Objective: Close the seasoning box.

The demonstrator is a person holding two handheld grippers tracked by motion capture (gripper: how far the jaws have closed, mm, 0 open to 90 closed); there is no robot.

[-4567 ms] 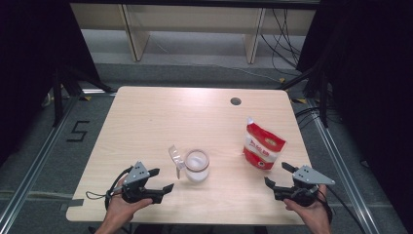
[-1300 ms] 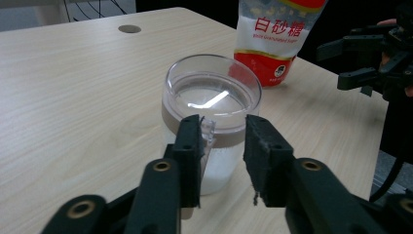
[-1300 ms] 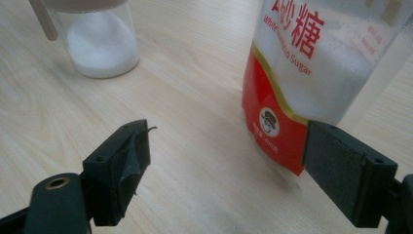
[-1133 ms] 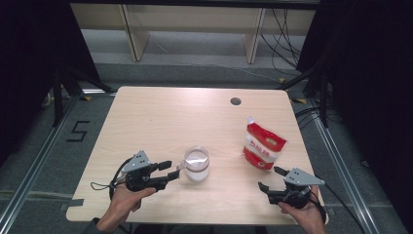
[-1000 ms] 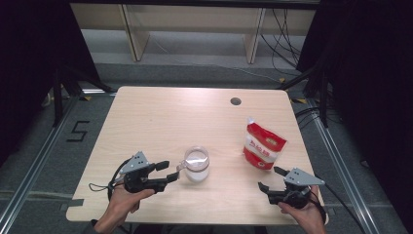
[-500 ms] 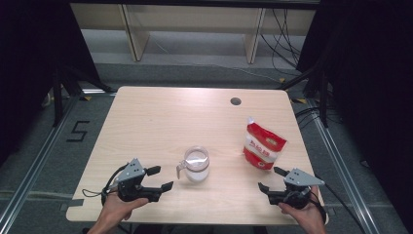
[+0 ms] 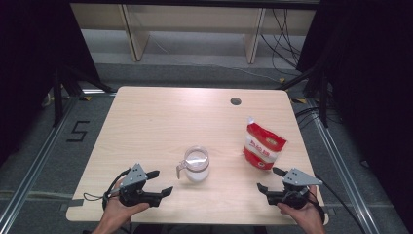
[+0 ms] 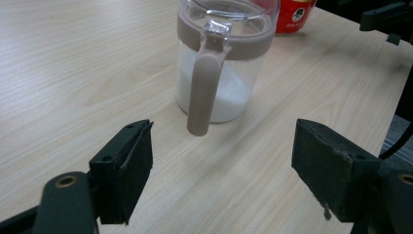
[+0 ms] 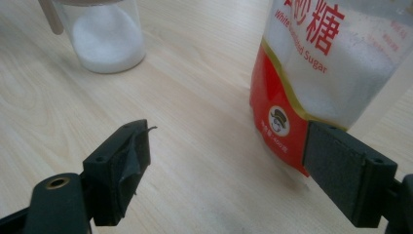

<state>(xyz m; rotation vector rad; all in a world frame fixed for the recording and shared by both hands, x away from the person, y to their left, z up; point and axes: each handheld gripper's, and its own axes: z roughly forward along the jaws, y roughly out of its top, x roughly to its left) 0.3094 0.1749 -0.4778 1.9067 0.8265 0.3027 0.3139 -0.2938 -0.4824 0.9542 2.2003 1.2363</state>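
The left hand-held gripper (image 8: 219, 170) hangs open just short of the jar (image 8: 224, 58), whose upright handle (image 8: 204, 83) faces it. The right hand-held gripper (image 9: 229, 170), also open, sits beside the sugar bag (image 9: 316, 63), farther from the jar.

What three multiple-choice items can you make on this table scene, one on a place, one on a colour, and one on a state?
1. Where does the red and white sugar bag stand on the light wooden table?
A. near the right edge
B. near the left edge
C. at the far left corner

2. What colour is the handle of the clear plastic jar of white sugar?
A. green
B. brownish-beige
C. blue

3. How do the jaws of the left gripper stand?
A. shut on the handle
B. shut on nothing
C. open, apart from the handle

Answers: 1 A, the high view shows the bag right of the jar. 2 B, the left gripper view shows it. 3 C, wood shows between the jaws.
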